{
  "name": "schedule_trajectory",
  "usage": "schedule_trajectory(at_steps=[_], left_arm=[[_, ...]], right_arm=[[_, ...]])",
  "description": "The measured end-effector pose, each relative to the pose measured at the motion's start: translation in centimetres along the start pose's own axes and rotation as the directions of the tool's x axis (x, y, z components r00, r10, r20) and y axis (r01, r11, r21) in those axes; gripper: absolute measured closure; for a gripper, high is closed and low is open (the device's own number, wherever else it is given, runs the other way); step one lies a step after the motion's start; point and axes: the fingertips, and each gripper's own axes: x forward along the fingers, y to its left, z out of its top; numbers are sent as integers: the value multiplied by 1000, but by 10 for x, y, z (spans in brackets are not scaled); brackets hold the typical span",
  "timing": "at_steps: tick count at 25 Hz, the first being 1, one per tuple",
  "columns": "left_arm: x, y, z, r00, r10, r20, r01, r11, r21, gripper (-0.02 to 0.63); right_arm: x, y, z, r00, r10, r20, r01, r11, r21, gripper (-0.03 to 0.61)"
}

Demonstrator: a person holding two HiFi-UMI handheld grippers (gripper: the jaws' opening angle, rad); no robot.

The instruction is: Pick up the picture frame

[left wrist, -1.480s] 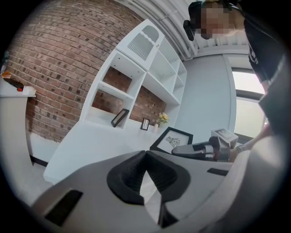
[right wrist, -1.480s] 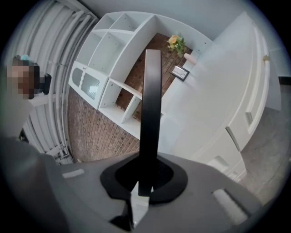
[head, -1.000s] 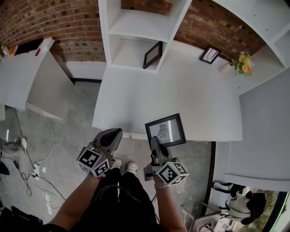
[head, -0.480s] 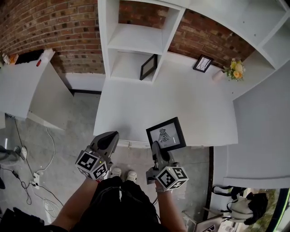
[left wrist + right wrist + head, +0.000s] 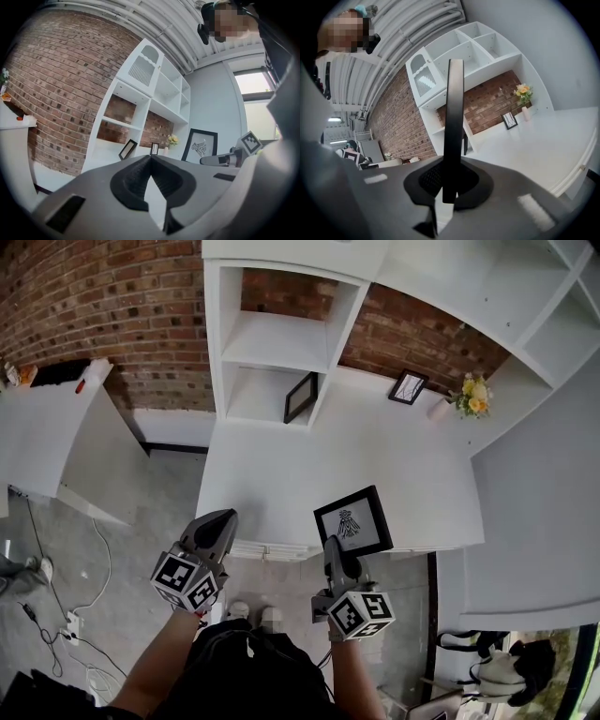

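My right tongs (image 5: 331, 544) are clamped on the lower edge of the black picture frame (image 5: 353, 521). I hold it in the lower middle of the head view, over the near rim of the white surface (image 5: 281, 465). My left tongs (image 5: 222, 518), at lower left, are pressed together on nothing.
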Motion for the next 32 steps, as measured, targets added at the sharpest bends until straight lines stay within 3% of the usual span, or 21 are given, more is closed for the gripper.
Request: schedule_trajectory(at_steps=[6,15,32], left_arm=[[2,2,11,1000,4,20,-4,1000,3,612],[8,-10,33,998,-39,42,36,996,78,611],[15,-13,61,995,-46,93,37,994,102,611]], right_arm=[[-3,2,24,998,-4,67,8,998,-62,557],[-4,9,47,994,-7,112,23,989,-146,557],[-1,20,79,983,10,185,30,977,-213,557]])
